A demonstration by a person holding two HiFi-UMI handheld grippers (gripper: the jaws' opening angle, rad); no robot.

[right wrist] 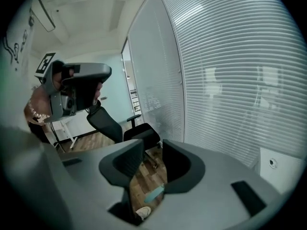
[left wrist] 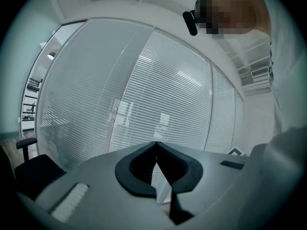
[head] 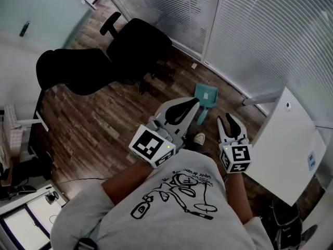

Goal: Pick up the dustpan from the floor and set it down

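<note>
a: while both grippers hang above the wood floor [head: 93, 124], where is the dustpan?

b: the teal dustpan [head: 206, 95] lies on the floor close to the foot of the white blinds [head: 260, 35]. in the head view it shows just past the tip of the left gripper [head: 195, 103], and neither gripper touches it.

a: how does the left gripper stand?

b: in the left gripper view its jaws meet at the tips, with nothing between them. the left gripper [left wrist: 154, 145] faces the blinds there rather than the floor.

a: and the right one?

b: the right gripper [right wrist: 152, 150] has its jaws partly apart and is empty. through the gap you see floorboards and a small slice of the teal dustpan [right wrist: 154, 193] well below. in the head view the right gripper [head: 227, 120] is to the right of the dustpan and nearer the person.

a: anything else around?

b: a black office chair [head: 138, 48] stands further back, a white cabinet [head: 286, 145] is on the right, and a light shoe [head: 199, 138] shows between the two grippers.
</note>
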